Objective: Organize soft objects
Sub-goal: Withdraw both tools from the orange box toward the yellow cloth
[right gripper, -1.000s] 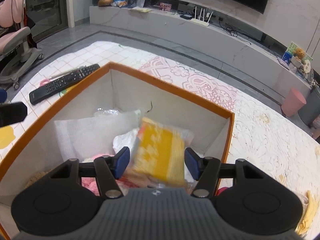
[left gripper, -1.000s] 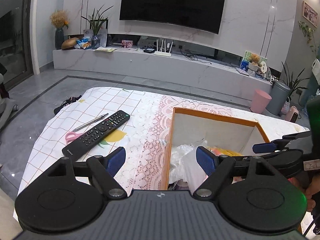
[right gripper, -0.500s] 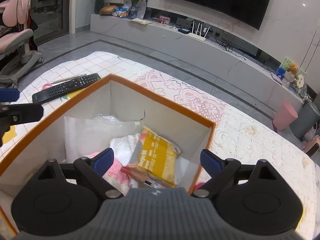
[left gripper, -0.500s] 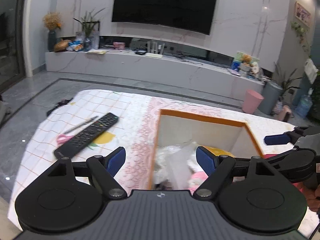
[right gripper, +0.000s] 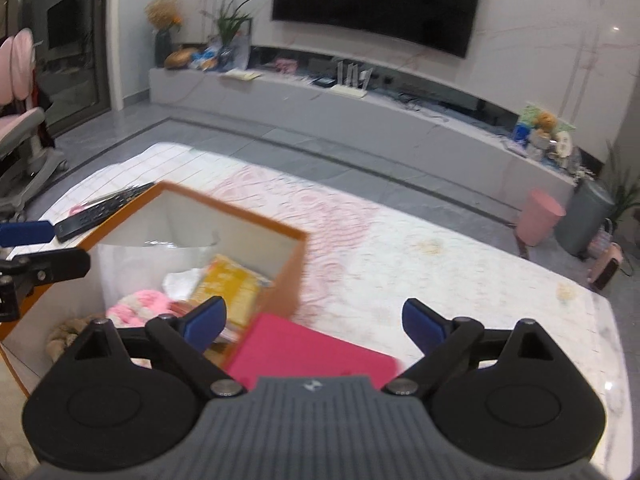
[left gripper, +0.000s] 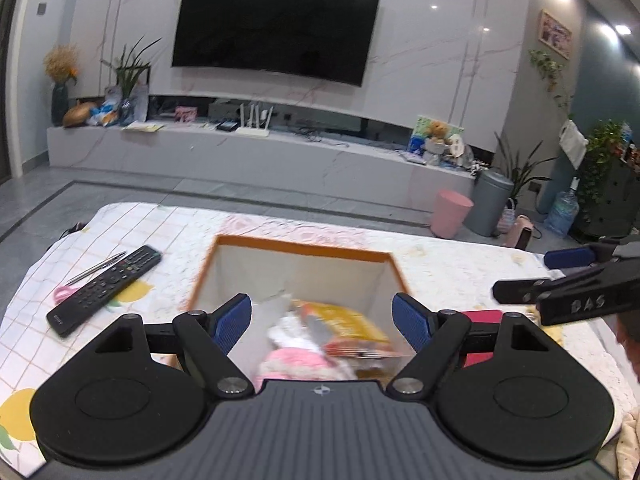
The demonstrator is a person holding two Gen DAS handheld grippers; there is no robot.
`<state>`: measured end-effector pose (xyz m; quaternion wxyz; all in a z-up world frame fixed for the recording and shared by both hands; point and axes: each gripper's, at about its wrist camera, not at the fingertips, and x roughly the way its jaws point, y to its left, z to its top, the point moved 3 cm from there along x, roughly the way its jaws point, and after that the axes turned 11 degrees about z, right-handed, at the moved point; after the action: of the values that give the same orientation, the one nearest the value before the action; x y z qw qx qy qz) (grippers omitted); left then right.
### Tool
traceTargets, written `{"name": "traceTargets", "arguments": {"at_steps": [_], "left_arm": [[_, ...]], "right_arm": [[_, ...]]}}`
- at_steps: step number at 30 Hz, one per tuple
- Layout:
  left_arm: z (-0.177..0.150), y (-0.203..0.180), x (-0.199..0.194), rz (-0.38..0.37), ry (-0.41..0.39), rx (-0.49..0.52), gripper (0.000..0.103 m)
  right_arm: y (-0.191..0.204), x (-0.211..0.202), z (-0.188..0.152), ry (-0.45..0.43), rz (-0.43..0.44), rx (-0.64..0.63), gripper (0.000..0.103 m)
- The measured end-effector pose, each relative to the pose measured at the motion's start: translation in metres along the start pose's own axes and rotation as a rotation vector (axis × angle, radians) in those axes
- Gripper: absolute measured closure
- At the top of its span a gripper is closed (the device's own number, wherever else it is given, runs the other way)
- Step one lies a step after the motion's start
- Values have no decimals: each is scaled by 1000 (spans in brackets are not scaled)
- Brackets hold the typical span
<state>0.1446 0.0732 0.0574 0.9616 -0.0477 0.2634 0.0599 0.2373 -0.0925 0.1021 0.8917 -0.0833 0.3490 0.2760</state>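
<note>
Setting: a table (left gripper: 460,264) covered with a pale lace and checked cloth, in a living room with a large dark television (left gripper: 276,26) on a marble wall.
Storage box: an open box (left gripper: 304,246) with an orange rim and white inner walls stands on the cloth, near the middle of the left wrist view and at the left of the right wrist view (right gripper: 236,216).
Soft objects in the box: a yellow packet (right gripper: 228,288) lies tilted against a fluffy pink item (right gripper: 140,306); white crinkled wrapping (right gripper: 180,280) sits behind them. All rest inside the box.
Pink flat object: a bright pink rectangular item (right gripper: 312,354) lies on the cloth just outside the box's near right corner, apparently touching it.
Left gripper (left gripper: 322,322): hovers over the box's near edge, its blue-padded jaws spread wide, holding nothing.
Right gripper (right gripper: 314,318): positioned above the pink flat object, jaws spread wide and empty; the object lies between and below the fingers, with no contact visible.
Left side of table: a black remote control (left gripper: 106,290), with a pen (left gripper: 96,268) beside it.
Floor beyond: a pink bin (left gripper: 452,214) next to a grey bin (left gripper: 488,202).
</note>
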Motion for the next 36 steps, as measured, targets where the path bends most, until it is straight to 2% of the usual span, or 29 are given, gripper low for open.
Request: {"name": "traceTargets", "arguments": {"at_steps": [2,9,12,16,21,30,34,36], "left_arm": [[-2,-13,-6,-21,-7,10,9],[-17,-68,-27,-175,-20,66,9],[-26,-98,-29,-190,-29,111,9],[-40,-134,-28,-195,-40,146,9],[-55,-169,-19,-242,-16,156,9],[-94,-242,3,-258,-42,224,9],[-113,-264,12,-346,-14,266,9],[-121,-274,17,-356,-13,304,9]], "right_arm": [[-17,-18,-7,-17,-23,12,9],[-84,-73,-45,-59,-117,67,8],[-116,-87,-67,-76,-158,114,6],[-149,-91,-97,-63,-212,176,6],[-176,-95,-131,-68,-256,167,6],[-215,-78,-165,-56,-266,287,6],[-225,-73,-175,-65,-251,308,5],[-231,-67,-182,-56,-245,311,5]]}}
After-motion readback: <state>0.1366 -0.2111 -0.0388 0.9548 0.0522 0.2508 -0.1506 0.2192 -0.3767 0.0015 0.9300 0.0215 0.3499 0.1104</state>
